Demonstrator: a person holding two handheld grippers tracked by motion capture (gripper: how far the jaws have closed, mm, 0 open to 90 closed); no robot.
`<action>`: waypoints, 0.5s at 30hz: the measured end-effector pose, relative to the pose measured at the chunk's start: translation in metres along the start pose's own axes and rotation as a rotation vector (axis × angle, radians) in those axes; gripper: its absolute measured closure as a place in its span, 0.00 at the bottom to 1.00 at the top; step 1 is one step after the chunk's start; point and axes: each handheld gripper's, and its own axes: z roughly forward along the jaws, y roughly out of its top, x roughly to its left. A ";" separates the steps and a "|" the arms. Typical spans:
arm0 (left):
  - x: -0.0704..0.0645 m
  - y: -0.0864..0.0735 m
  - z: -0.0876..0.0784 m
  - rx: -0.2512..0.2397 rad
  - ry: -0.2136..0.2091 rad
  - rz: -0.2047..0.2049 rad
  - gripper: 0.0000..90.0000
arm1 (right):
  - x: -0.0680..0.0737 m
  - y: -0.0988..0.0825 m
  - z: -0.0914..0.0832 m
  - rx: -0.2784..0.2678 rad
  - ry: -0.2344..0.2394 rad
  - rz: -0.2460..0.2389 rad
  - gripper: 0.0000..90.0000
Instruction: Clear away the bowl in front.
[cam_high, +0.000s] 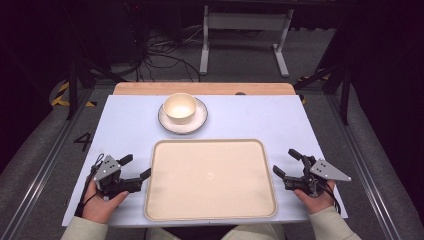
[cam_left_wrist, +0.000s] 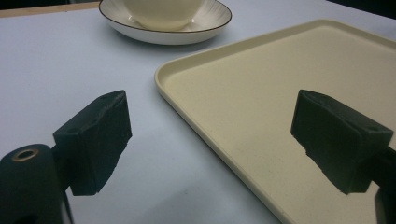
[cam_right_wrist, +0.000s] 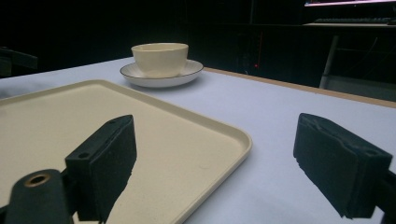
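left gripper (cam_high: 136, 166) wide open, empty | right gripper (cam_high: 286, 162) wide open, empty | cream tray (cam_high: 210, 179) between both | bowl (cam_high: 180, 107) on saucer (cam_high: 172, 125) beyond tray

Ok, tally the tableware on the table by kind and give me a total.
Bowl: 1
Plate: 1, under the bowl
Tray: 1, empty
Total: 3
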 end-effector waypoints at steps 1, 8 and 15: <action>0.000 0.000 0.000 0.002 0.002 0.001 0.14 | 0.000 0.000 0.000 0.000 0.000 0.000 0.16; 0.000 0.001 0.000 0.001 0.014 0.018 0.15 | -0.001 0.000 0.000 0.009 0.010 0.013 0.17; -0.001 0.001 0.000 0.002 0.021 0.023 0.15 | -0.001 0.000 0.001 0.011 0.009 0.010 0.17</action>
